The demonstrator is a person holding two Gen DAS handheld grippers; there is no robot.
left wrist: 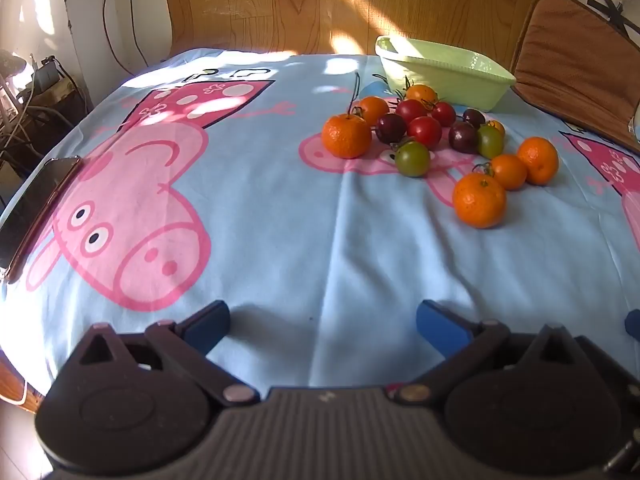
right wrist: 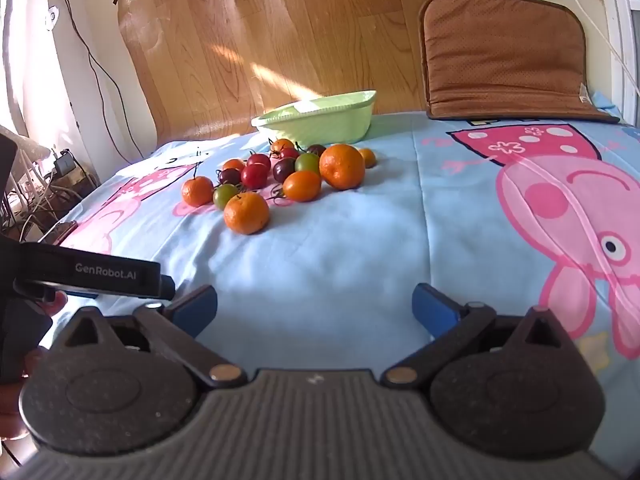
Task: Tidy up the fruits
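Both tools are spread wide with nothing between their blue pads: the left tool (left wrist: 323, 322) and the right tool (right wrist: 315, 307) hover over bare cloth (left wrist: 280, 220), well short of the fruit. No piece has been picked up yet, so the step in hand looks like the first reach.

The fruit lies in a loose pile on the cloth just in front of the green bowl (right wrist: 320, 120), which looks empty as far as its rim lets me see. The near orange (right wrist: 246, 213) sits apart at the front of the pile and is the fair first pick for the right tool. Come in low and level, straddle it across its widest part, and close gently; the skin is dimpled and gives some grip, but the shape is round and will roll if nudged on one side only. Lift clear before swinging to the bowl, since the tomatoes (right wrist: 254, 176) behind it are smooth, glossy and small, several with wiry green stems that could snag a pad.

The cloth is soft and creased, printed with pink cartoon pigs, so fruit may settle in folds. The bowl is matte plastic with sloping walls and a thin lip. A brown padded cushion (right wrist: 504, 56) stands behind.
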